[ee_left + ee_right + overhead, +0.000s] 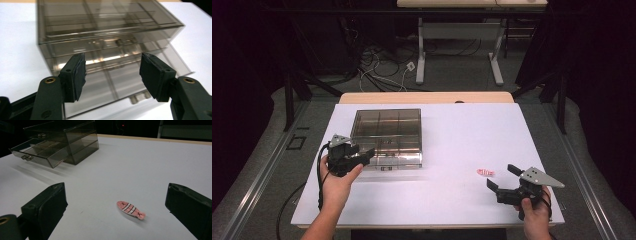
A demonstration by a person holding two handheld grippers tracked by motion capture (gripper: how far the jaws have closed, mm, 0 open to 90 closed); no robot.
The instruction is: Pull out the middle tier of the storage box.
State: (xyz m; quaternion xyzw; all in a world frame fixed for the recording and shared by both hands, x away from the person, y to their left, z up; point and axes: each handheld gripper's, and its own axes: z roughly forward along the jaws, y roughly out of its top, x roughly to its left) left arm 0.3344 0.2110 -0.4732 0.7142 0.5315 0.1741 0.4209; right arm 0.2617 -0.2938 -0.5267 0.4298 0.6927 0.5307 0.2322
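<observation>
Drawer point(40, 151) of the smoked-plastic organizer point(387, 131) is already pulled out, left tongs point(362, 157) apart just in front of it, pink hair clip point(130, 210) not yet picked, lying on the bench point(462, 135) between the spread right tongs point(501, 177), untouched.

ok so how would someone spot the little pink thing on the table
Start at the white table and look toward its near right part, far from the smoky clear drawer box. The pink clip lies flat just ahead of the right gripper. It is small, fish-shaped and striped, with a cross at each end.
</observation>
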